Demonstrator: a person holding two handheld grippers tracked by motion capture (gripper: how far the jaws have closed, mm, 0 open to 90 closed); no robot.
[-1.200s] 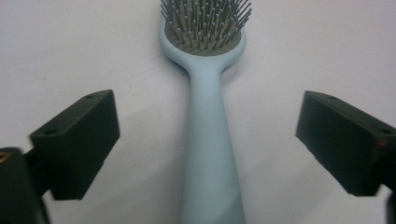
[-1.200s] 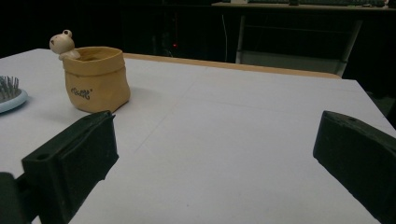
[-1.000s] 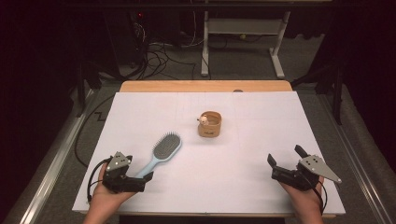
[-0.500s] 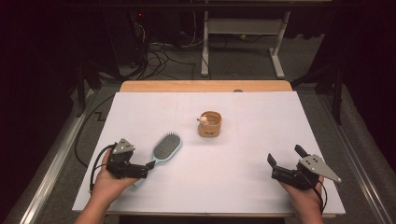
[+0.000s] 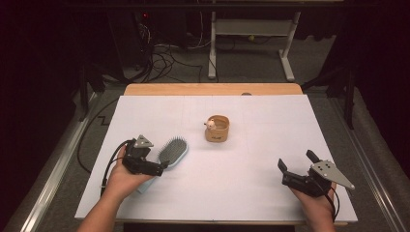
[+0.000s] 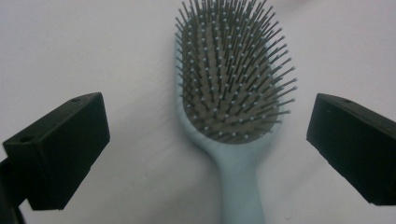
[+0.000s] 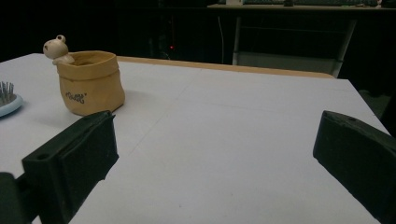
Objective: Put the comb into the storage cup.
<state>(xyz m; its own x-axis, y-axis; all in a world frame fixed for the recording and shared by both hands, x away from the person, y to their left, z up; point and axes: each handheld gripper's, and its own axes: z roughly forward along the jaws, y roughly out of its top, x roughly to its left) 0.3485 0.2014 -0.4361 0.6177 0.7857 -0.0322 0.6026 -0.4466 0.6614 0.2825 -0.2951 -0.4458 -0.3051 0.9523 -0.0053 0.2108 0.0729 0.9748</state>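
Hairbrush (image 5: 173,151), light blue, bristles up on white table (image 5: 251,193), at 9 o'clock from tan pot (image 5: 217,129). Left gripper (image 5: 162,166) over handle, jaws spread wide either side, not touching. Right gripper (image 5: 297,166) at 4 o'clock of pot, well apart, jaws released, nothing between.

Only lettering in sight: a short dark handwritten-style word printed low on the front of the small tan paper-bag-shaped pot (image 7: 91,81) with the cream frog figure on its rim. Too small and blurred to read. From the high view the same mark is just a dark smudge. Nothing else carries text.
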